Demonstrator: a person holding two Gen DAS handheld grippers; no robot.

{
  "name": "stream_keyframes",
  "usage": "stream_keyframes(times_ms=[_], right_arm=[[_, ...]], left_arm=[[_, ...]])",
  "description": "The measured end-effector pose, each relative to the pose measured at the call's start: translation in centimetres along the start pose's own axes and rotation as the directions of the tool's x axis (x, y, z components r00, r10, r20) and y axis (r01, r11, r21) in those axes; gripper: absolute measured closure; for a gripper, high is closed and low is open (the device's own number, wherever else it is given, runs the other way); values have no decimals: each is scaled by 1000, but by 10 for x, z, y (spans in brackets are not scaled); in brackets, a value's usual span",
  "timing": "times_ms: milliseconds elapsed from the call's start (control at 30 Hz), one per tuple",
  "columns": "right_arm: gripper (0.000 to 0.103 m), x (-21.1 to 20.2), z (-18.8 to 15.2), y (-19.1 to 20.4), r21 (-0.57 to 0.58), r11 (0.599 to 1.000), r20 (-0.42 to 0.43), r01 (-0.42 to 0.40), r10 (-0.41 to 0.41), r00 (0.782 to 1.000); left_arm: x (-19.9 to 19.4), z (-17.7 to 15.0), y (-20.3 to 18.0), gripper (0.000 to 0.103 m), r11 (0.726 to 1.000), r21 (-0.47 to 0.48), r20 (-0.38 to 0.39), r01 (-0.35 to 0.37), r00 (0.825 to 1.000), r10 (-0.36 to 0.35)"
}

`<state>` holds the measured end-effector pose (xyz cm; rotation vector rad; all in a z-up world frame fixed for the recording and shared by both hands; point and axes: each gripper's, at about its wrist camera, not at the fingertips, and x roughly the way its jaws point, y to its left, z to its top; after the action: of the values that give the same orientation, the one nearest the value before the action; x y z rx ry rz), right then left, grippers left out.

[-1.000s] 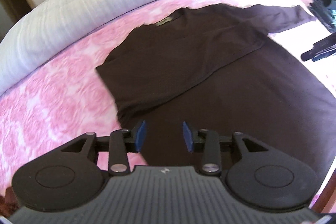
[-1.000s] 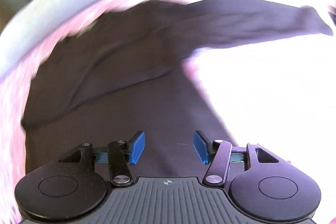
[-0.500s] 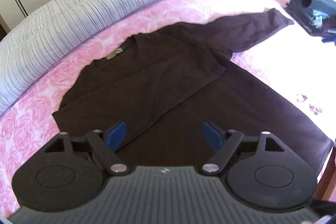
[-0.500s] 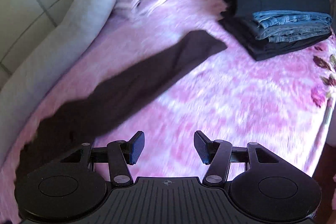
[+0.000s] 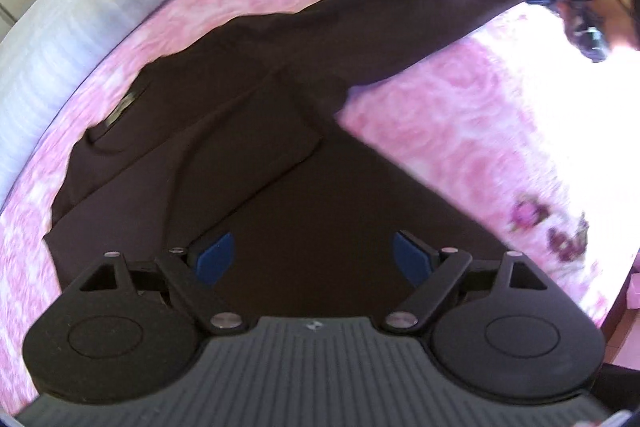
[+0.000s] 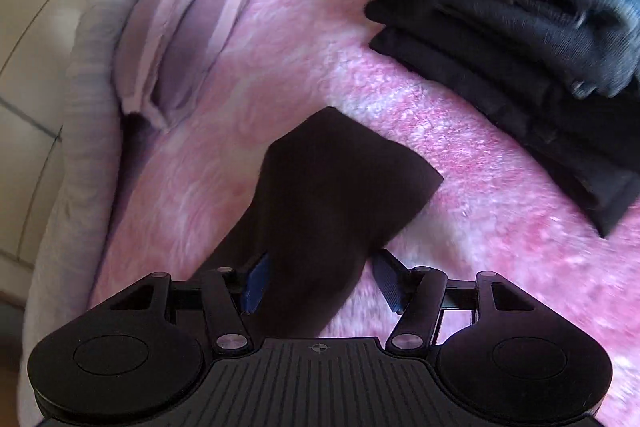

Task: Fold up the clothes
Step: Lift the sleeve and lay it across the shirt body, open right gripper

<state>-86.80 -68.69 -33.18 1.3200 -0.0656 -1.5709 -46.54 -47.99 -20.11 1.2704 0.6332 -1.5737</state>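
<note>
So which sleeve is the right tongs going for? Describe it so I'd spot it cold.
Start from the pink bedspread and find the dark shirt spread flat on it. One sleeve stretches straight out towards the stack of folded clothes, its cuff just ahead of the open right tongs. The other sleeve is already folded across the shirt's body.

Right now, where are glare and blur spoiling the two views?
Left wrist view: sunlight washes out the bedspread at right, and its flower print smears. Right wrist view: the clothes pile at top right is motion-blurred, while the sleeve edge stays sharp.
</note>
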Motion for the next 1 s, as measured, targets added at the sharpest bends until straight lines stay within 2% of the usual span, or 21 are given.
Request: stream_keyframes(times_ms=[67, 100, 133, 167, 200, 300, 433, 567, 633, 700, 767, 833, 900, 933, 967, 1000], right_arm=[[43, 0, 3, -1, 1, 1000, 13, -9, 9, 1000], [47, -1, 5, -1, 1, 1000, 20, -13, 13, 1000], [74, -2, 5, 0, -15, 1000, 24, 2, -2, 1000], [91, -5, 4, 3, -38, 999, 25, 24, -23, 999], [97, -9, 4, 4, -51, 998, 26, 40, -38, 999], [99, -25, 0, 18, -118, 991, 41, 61, -57, 998], [99, -43, -4, 65, -252, 967, 53, 32, -19, 998], [99, -64, -21, 152, -413, 908, 83, -68, 111, 990], [99, -86, -53, 209, -519, 842, 82, -150, 224, 971], [99, -113, -103, 265, -620, 747, 53, -240, 344, 937], [99, -143, -174, 311, -717, 619, -11, -320, 449, 894], [99, -164, -260, 343, -791, 480, -107, -380, 502, 858], [95, -167, -355, 358, -857, 338, -201, -390, 478, 855], [80, -163, -401, 361, -881, 269, -251, -390, 432, 866], [71, -156, -443, 360, -891, 216, -307, -399, 362, 880], [58, -150, -478, 356, -887, 182, -366, -425, 287, 885]], left_arm=[[2, 10, -5, 19, 1000, 11, 5, 1, 1000, -1], [2, 15, -7, 19, 1000, 13, 11, 1, 1000, -1], [2, 20, -8, 19, 1000, 15, 17, 0, 1000, -1], [1, 23, -9, 19, 1000, 14, 25, -1, 1000, 0], [-1, 24, -8, 19, 1000, 10, 32, -1, 999, 1], [-7, 25, -4, 19, 1000, -12, 53, -2, 999, 2], [-17, 7, 16, 19, 998, -64, 81, -7, 997, 12], [-29, -43, 60, 19, 992, -126, 96, -14, 995, 26], [-35, -67, 81, 19, 987, -157, 103, -17, 994, 34], [-41, -92, 103, 19, 982, -188, 110, -20, 993, 42], [-47, -116, 125, 19, 976, -219, 116, -23, 992, 50], [-53, -141, 146, 19, 968, -249, 123, -26, 991, 58], [-61, -173, 176, 19, 962, -267, 114, -49, 990, 82], [-66, -189, 192, 19, 959, -277, 110, -63, 989, 97], [-72, -205, 208, 19, 954, -291, 108, -75, 988, 111], [-76, -219, 224, 19, 948, -307, 104, -87, 987, 124]])
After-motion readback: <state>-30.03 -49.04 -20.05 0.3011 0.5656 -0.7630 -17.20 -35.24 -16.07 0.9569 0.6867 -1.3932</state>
